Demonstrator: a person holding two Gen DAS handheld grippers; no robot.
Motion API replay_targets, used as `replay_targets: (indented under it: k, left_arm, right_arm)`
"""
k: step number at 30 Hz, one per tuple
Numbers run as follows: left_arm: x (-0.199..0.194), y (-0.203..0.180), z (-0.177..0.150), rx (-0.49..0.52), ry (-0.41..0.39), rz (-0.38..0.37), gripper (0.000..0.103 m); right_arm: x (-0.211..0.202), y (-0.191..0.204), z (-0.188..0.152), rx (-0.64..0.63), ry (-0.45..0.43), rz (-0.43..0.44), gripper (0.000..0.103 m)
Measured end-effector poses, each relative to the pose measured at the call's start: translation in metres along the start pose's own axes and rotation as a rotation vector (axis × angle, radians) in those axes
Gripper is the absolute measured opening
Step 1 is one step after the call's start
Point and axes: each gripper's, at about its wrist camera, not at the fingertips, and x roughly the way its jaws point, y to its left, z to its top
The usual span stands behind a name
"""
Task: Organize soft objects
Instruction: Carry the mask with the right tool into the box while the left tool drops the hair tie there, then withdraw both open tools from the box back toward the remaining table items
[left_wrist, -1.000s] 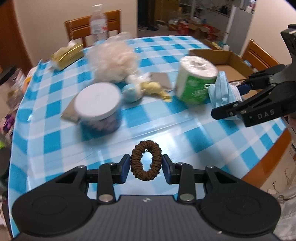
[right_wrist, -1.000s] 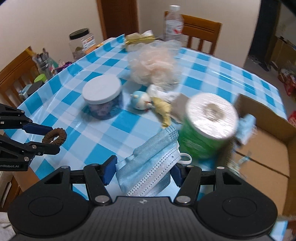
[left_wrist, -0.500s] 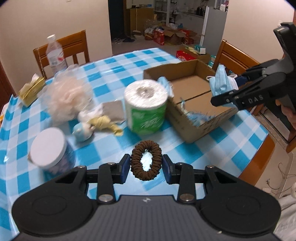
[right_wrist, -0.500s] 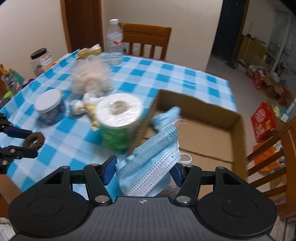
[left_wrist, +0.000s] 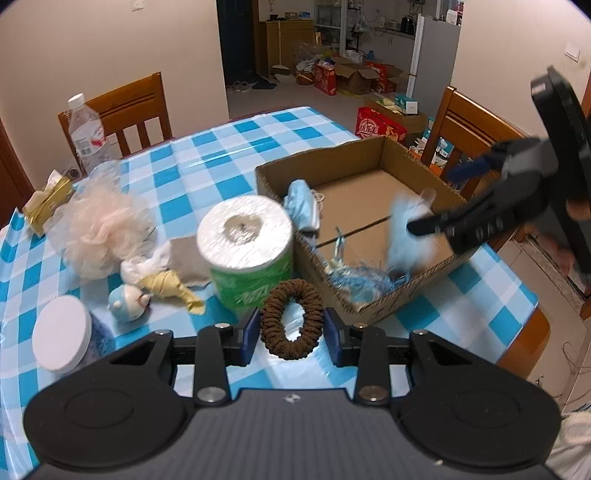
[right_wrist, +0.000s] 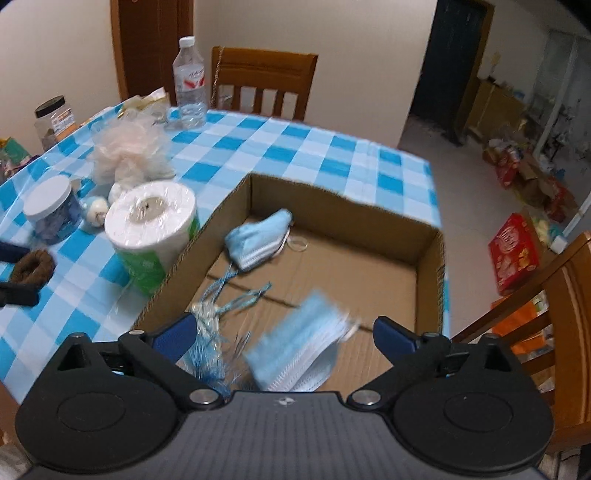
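My left gripper (left_wrist: 291, 330) is shut on a brown hair scrunchie (left_wrist: 291, 319), held above the table near the cardboard box (left_wrist: 325, 160). My right gripper (right_wrist: 284, 328) is open over the box (right_wrist: 343, 208); a blue face mask (right_wrist: 299, 350), blurred, is loose between its jaws and falling into the box. In the left wrist view the same mask (left_wrist: 406, 236) shows blurred beside the right gripper (left_wrist: 436, 206). Another blue mask (right_wrist: 258, 240) and a blue tinsel tassel (right_wrist: 218, 332) lie in the box.
On the blue checked table (left_wrist: 207, 166) stand a toilet roll (left_wrist: 247, 247), a pink bath pouf (left_wrist: 99, 229), a white-lidded jar (left_wrist: 62, 338), a small blue toy (left_wrist: 127, 302), a yellow cloth (left_wrist: 170, 286) and a water bottle (left_wrist: 86, 133). Wooden chairs (right_wrist: 264, 85) stand around.
My right gripper has moved over the box and opened, letting go of the blue mask, which drops. My left gripper has swung right toward the box, still holding the scrunchie.
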Motion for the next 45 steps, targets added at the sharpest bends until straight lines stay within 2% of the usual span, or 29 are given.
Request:
replay_targets:
  k: [4, 13, 20, 23, 24, 25, 27, 30, 38, 45]
  left_arm:
    - [0.008, -0.012, 0.014, 0.017, -0.004, 0.003, 0.036]
    - [0.035, -0.041, 0.049, 0.064, -0.028, -0.024, 0.036]
    - [0.066, -0.062, 0.078, 0.092, -0.032, -0.045, 0.036]
    - [0.078, -0.069, 0.089, 0.111, -0.039, -0.043, 0.044]
    - [0.081, -0.070, 0.091, 0.114, -0.050, -0.038, 0.062]
    - [0.084, -0.071, 0.094, 0.117, -0.061, -0.034, 0.084]
    - [0.091, -0.072, 0.097, 0.122, -0.074, -0.017, 0.094]
    - [0.093, -0.073, 0.096, 0.116, -0.099, 0.005, 0.094]
    - [0.088, -0.069, 0.083, 0.087, -0.047, 0.040, 0.098]
    - [0.072, -0.062, 0.067, 0.031, -0.034, 0.051, 0.098]
  right_arm:
    - [0.006, -0.010, -0.014, 0.031, 0.025, 0.018, 0.103]
    - [-0.003, -0.020, -0.039, 0.096, -0.003, 0.003, 0.103]
    - [-0.012, -0.022, -0.053, 0.112, -0.027, 0.034, 0.103]
    - [-0.016, -0.022, -0.057, 0.107, -0.040, 0.028, 0.103]
    - [-0.016, -0.023, -0.058, 0.107, -0.043, 0.027, 0.103]
    - [-0.017, -0.023, -0.060, 0.110, -0.046, 0.026, 0.103]
    - [-0.017, -0.025, -0.061, 0.119, -0.048, 0.018, 0.103]
    - [-0.015, -0.028, -0.064, 0.135, -0.044, 0.004, 0.103]
    - [-0.010, -0.030, -0.067, 0.173, -0.031, 0.022, 0.103]
    - [-0.011, -0.025, -0.066, 0.178, -0.039, 0.024, 0.103]
